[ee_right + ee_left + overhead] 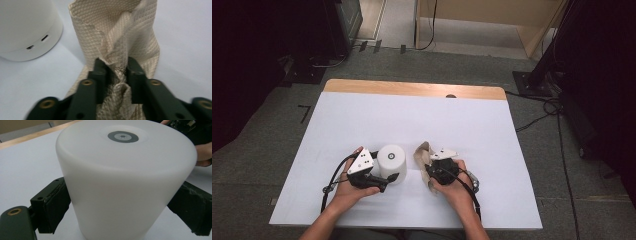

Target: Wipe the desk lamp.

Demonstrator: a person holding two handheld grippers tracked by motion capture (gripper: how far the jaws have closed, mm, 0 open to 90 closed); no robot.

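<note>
A white lamp-like cylinder (392, 160) with a grey ring on its top stands upright on the white table (412, 115). My left gripper (385, 175) reaches it from the left, and in the left gripper view the cylinder (120, 182) sits between the two black pads (53, 203), which press on its sides. To its right lies a crumpled beige waffle cloth (422, 152). My right gripper (432, 167) is shut on that cloth: in the right gripper view the cloth (117, 30) bunches up between the closed jaws of the gripper (117, 67). The cylinder's base (25, 30) with two small slots stands beside the cloth.
A wooden strip (412, 89) runs along the table's far edge. Beyond it grey carpet carries cables (537, 120) and black stands at the right and left. The far half of the table top is bare white.
</note>
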